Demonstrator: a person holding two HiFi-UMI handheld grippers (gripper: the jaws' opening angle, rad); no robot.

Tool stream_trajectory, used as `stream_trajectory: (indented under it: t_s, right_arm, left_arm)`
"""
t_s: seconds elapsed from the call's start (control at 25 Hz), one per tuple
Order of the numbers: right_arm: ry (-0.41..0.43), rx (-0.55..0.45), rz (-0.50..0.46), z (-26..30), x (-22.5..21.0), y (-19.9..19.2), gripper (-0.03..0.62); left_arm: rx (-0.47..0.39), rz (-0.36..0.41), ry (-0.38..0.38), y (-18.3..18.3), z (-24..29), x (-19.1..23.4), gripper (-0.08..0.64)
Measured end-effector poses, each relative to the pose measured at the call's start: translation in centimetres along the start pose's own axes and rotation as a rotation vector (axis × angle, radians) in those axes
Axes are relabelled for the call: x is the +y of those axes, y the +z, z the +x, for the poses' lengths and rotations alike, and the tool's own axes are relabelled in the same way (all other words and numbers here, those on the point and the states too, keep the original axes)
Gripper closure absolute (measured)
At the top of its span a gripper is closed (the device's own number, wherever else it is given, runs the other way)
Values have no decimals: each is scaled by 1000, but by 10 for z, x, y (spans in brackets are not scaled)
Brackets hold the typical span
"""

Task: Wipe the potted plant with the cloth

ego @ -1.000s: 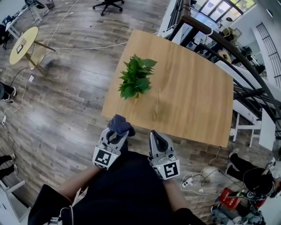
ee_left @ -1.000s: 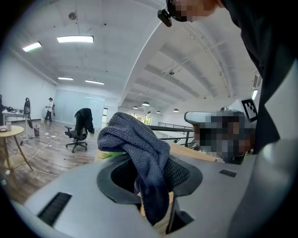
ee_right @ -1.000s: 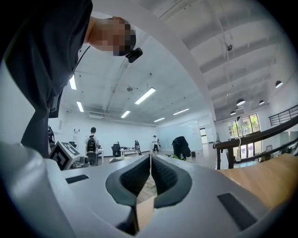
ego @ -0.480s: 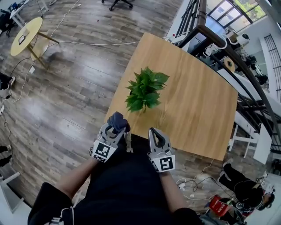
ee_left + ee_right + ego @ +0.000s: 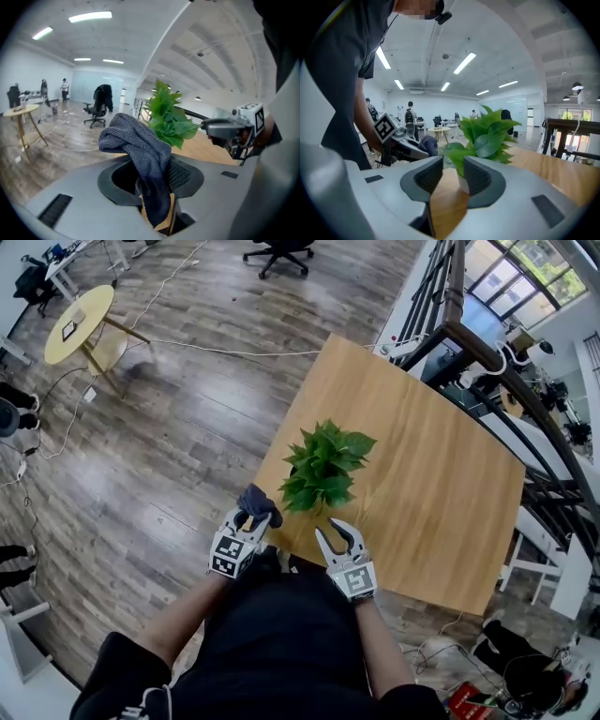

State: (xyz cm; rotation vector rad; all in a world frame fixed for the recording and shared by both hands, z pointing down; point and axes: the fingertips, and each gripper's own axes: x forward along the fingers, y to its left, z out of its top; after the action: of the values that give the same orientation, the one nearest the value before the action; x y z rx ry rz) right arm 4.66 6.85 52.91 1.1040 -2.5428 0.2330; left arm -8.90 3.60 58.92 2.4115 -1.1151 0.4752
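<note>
While the wood-plank floor (image 5: pixel 178 427) fills the left of the head view, a square wooden table (image 5: pixel 441 493) takes the right, with a dark railing (image 5: pixel 487 357) along its far right side. The person's dark-clothed torso (image 5: pixel 272 643) fills the near edge, and both forearms reach toward the table's near left corner. A small round yellow table (image 5: pixel 80 315) stands at the far left. The potted plant (image 5: pixel 326 468) stands upright on the wooden table close to that near left corner, its green leaves spreading wide. Its pale pot shows only in the right gripper view, low beyond the jaws. The right gripper (image 5: pixel 336 534) sits just near of the plant, over the table's near edge, and points at it. Its jaws have just been opening and now stand a little apart, with nothing between the pads, only bare tabletop and the pot beyond the gap. The left gripper (image 5: pixel 253 519) is left of the plant and seems to hang just off the table's corner. Its jaws are clamped on the dark grey cloth (image 5: pixel 258 504), which is pinched low between the pads and bunches up over the tips, close to the nearest leaves.
</note>
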Motion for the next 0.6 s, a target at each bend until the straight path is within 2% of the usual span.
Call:
stream_trajectory:
  t_s: [0.04, 0.08, 0.16, 0.24, 0.36, 0.48, 0.6]
  right_arm:
    - [9, 41, -5, 6, -3, -13, 429]
    - [10, 76, -17, 12, -8, -26, 397]
    - [-1, 120, -37, 23, -20, -45, 376]
    - [-13, 154, -16, 35, -38, -56, 359]
    - [-6, 192, -12, 53, -58, -68, 341]
    - [45, 231, -80, 70, -65, -76, 325]
    - [88, 263, -129, 82, -69, -79, 318]
  left_arm:
    - [19, -38, 23, -4, 4, 12, 397]
    - [40, -47, 44, -9, 8, 24, 397]
    - [81, -17, 69, -19, 20, 41, 397]
    - [120, 36, 65, -22, 38, 48, 397]
    - [186, 144, 3, -31, 66, 41, 397]
    - [262, 240, -79, -42, 89, 30, 397]
    - [296, 289, -142, -46, 102, 24, 397]
